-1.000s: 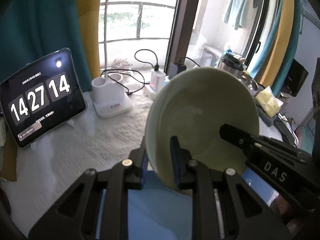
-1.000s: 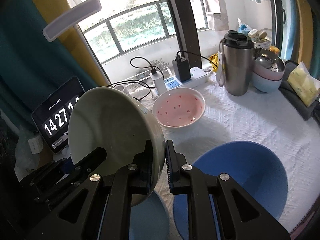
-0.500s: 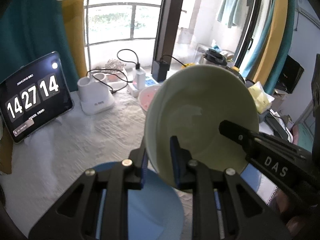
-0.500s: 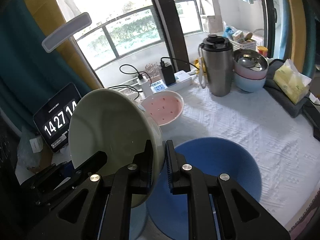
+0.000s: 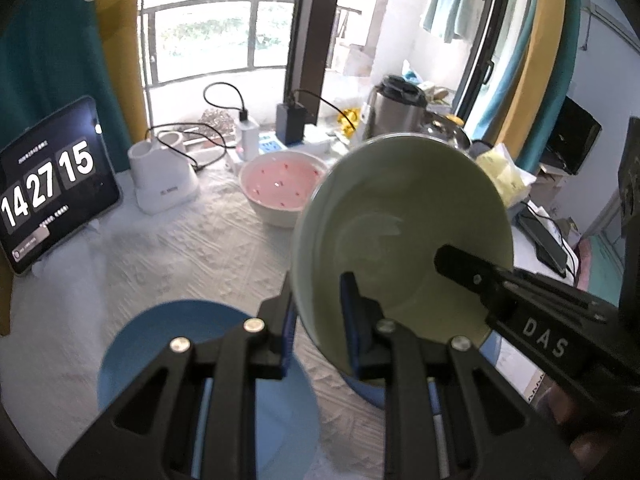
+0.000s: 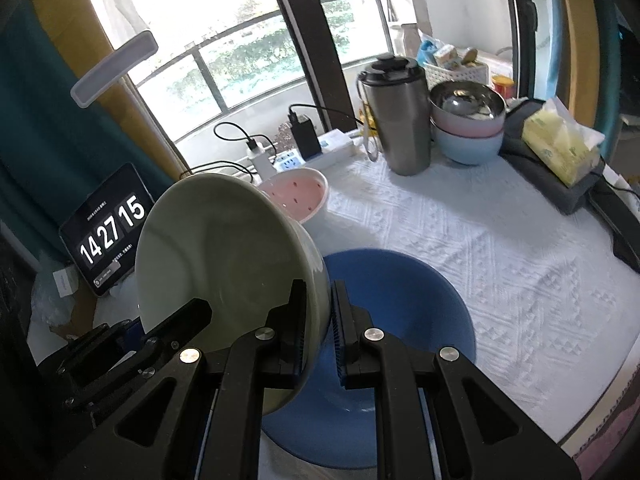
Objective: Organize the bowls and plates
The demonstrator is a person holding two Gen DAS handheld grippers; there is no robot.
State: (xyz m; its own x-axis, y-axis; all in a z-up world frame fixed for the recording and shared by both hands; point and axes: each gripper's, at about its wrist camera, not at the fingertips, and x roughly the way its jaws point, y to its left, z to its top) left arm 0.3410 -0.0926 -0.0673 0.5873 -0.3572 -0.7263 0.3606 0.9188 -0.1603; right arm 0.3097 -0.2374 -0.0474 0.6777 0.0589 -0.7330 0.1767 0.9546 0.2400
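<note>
A pale green plate (image 5: 404, 232) is held on edge above the table by both grippers. My left gripper (image 5: 318, 316) is shut on its near rim. My right gripper (image 6: 320, 328) is shut on the opposite rim of the green plate (image 6: 224, 260). Below it lies a large blue plate (image 6: 400, 312). A smaller blue plate (image 5: 192, 344) lies at the front left in the left wrist view. A pink bowl (image 5: 282, 186) with red specks stands behind, also in the right wrist view (image 6: 296, 196).
A tablet clock (image 5: 48, 188) leans at the left. A white holder (image 5: 162, 176), a power strip with chargers (image 6: 296, 152), a steel flask (image 6: 396, 120), stacked bowls (image 6: 468, 124) and a tissue pack (image 6: 560, 140) stand along the back and right of the white tablecloth (image 6: 500, 240).
Both grippers have lifted the green plate and pulled it back and right, over the large blue plate. The pink bowl and more of the table have come into view.
</note>
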